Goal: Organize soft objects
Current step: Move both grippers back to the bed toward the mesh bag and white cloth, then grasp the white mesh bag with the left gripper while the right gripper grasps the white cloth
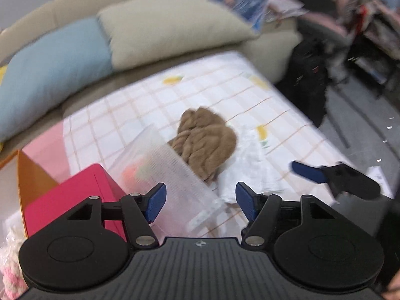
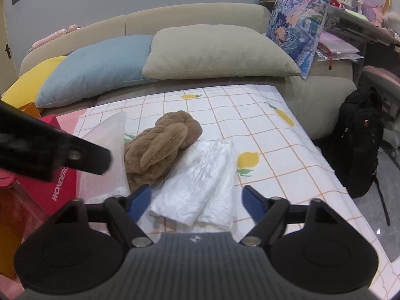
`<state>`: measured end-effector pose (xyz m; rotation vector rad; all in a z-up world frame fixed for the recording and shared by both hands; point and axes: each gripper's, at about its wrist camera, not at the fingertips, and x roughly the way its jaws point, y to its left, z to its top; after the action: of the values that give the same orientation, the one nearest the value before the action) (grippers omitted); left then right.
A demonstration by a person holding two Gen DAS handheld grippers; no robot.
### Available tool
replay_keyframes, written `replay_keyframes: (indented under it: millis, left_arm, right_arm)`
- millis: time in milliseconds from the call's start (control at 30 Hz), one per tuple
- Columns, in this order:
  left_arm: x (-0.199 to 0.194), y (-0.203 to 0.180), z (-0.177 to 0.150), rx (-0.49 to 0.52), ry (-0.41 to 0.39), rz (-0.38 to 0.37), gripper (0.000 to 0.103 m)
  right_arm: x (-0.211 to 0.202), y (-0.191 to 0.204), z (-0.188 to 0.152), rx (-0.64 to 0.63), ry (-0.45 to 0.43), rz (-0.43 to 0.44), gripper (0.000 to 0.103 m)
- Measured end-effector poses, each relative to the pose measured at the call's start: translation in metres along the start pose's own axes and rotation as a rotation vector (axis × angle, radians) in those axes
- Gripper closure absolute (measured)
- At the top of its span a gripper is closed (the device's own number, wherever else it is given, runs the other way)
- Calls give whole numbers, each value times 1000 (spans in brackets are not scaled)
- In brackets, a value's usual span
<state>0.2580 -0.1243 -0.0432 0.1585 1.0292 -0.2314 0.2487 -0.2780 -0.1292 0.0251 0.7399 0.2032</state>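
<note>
A brown plush knot (image 2: 160, 147) lies on the checked lemon tablecloth (image 2: 250, 115). To its right is a crumpled white plastic bag (image 2: 200, 185), to its left a translucent mesh pouch (image 2: 107, 150). My right gripper (image 2: 197, 200) hovers open just above the near end of the white bag, with nothing gripped. My left gripper (image 1: 201, 200) is open over the pouch (image 1: 170, 175), in a blurred view, with the plush (image 1: 205, 142) beyond it. One blue finger (image 1: 308, 172) of the right gripper shows at the right there. The left gripper's black housing (image 2: 50, 150) crosses the right wrist view.
A red box (image 2: 57, 187) and an orange bag (image 1: 32, 180) stand at the table's left. Behind the table is a beige sofa (image 2: 195, 15) with yellow, blue (image 2: 97, 70), beige (image 2: 215, 52) and printed cushions. A black backpack (image 2: 360, 140) sits on the floor at right.
</note>
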Motion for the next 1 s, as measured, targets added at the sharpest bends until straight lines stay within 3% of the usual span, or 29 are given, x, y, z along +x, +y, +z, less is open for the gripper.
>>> replay_keyframes:
  millis: [167, 400, 600, 667, 700, 733, 767, 900, 1000]
  left_arm:
    - [37, -10, 11, 67, 125, 139, 26]
    - [69, -13, 20, 151, 261, 241, 26]
    - [82, -17, 22, 214, 292, 301, 25]
    - [83, -16, 24, 213, 283, 301, 28]
    - [81, -18, 24, 219, 268, 299, 40]
    - [81, -19, 25, 232, 265, 277, 68]
    - [83, -19, 24, 236, 281, 254, 83]
    - [76, -21, 12, 231, 231, 199, 101]
    - [61, -21, 5, 194, 174, 143, 103]
  right_arm:
    - [16, -1, 4, -24, -2, 16, 17]
    - [41, -2, 5, -62, 50, -1, 18]
    - [43, -1, 1, -80, 90, 34, 43]
    - [42, -1, 1, -76, 96, 62, 59]
    - [41, -1, 1, -78, 92, 69, 63]
    - [40, -1, 2, -82, 89, 71, 73]
    - [38, -2, 2, -76, 86, 69, 78]
    - [33, -20, 4, 33, 97, 110, 86]
    - [25, -26, 4, 84, 101, 123, 88]
